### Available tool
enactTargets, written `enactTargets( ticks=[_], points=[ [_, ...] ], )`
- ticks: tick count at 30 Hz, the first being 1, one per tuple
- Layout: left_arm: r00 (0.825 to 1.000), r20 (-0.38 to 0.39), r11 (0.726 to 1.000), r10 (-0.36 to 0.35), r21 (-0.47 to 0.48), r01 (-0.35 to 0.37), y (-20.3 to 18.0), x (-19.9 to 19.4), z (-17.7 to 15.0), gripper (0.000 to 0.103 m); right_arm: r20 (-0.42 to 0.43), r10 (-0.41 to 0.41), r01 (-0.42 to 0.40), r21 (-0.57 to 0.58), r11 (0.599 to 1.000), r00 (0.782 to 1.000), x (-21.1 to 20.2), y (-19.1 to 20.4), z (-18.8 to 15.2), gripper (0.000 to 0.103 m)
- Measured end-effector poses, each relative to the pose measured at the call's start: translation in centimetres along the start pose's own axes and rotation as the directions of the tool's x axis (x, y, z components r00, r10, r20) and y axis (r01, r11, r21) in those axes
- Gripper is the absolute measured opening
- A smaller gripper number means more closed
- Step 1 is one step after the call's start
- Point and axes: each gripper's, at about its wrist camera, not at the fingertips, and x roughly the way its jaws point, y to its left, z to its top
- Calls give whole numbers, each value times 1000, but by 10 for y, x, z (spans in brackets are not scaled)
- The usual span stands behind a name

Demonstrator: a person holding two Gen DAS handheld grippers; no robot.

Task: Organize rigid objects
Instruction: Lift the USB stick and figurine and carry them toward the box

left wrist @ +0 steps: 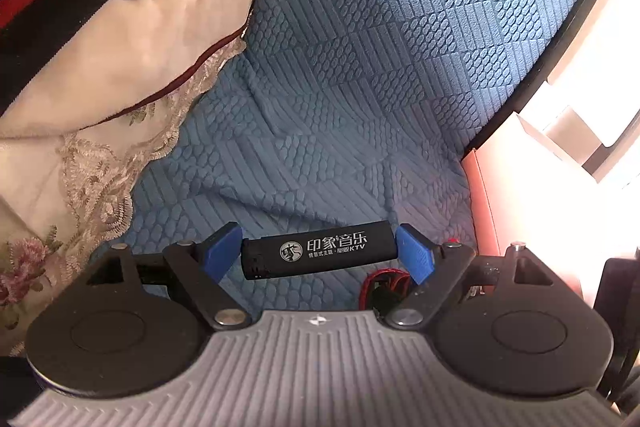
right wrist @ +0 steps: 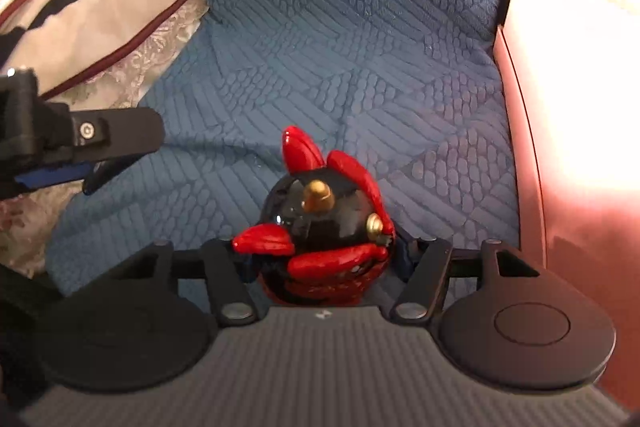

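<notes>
Left gripper (left wrist: 319, 251): jaws spread wide and clamped endwise on a black lighter (left wrist: 320, 250), one blue pad (left wrist: 221, 254) on each end, so it spans the whole gap.
Lighter: lying crosswise between the fingertips, white logo and Chinese lettering with "KTV" facing the camera, its vented metal end toward the pad on the picture's left; it hangs above the blue cover, carried by the pads alone.
Right gripper (right wrist: 323, 255): half closed and pinching a round figurine (right wrist: 325, 227) from both sides; the blue pads are mostly hidden behind it.
Figurine: glossy black ball with red feather-like pieces sticking up and out, a brass nub on top and a brass stud on its side. It sits right in front of the gripper body, over the seat; whether its base touches the fabric I cannot tell.
Seat cover (left wrist: 360, 75): quilted blue fabric with block and pebble patterns, running up the backrest and across the seat, creased at the fold.
Cushion (left wrist: 100, 39): cream with black and red stripes and a dark red piping, lying on the seat's left side over a lace-edged floral cloth (left wrist: 96, 187).
Armrest (right wrist: 560, 147): pinkish-red, bordering the seat on the right, washed out in strong light.
Right wrist view, left edge: the other gripper's black finger pokes in above the cover, near the lace.
</notes>
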Motion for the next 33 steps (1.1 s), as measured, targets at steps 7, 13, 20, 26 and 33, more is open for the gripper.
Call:
enactTargets(
  ticks=[7, 13, 20, 26, 33],
  points=[
    [1000, 2, 1000, 10, -6, -10, -2, 5, 1, 87, 24, -4, 4, -12, 1000, 1000, -15, -1, -2, 63],
    [1000, 18, 999, 16, 34, -16, -8, -1, -1, 87, 56, 16, -14, -22, 1000, 998, -41, -12, 0, 63],
    [997, 68, 995, 24, 94, -30, -21, -18, 0, 87, 95, 75, -73, -23, 997, 993, -76, -27, 12, 63],
    [996, 88, 994, 4, 110, -14, -36, -32, 9, 87, 148, 79, -76, -21, 997, 986, -103, -45, 19, 63],
    [993, 106, 989, -41, 148, 25, -68, -43, 28, 87, 192, 63, -65, 2, 998, 979, -129, -68, 32, 63]
  ],
)
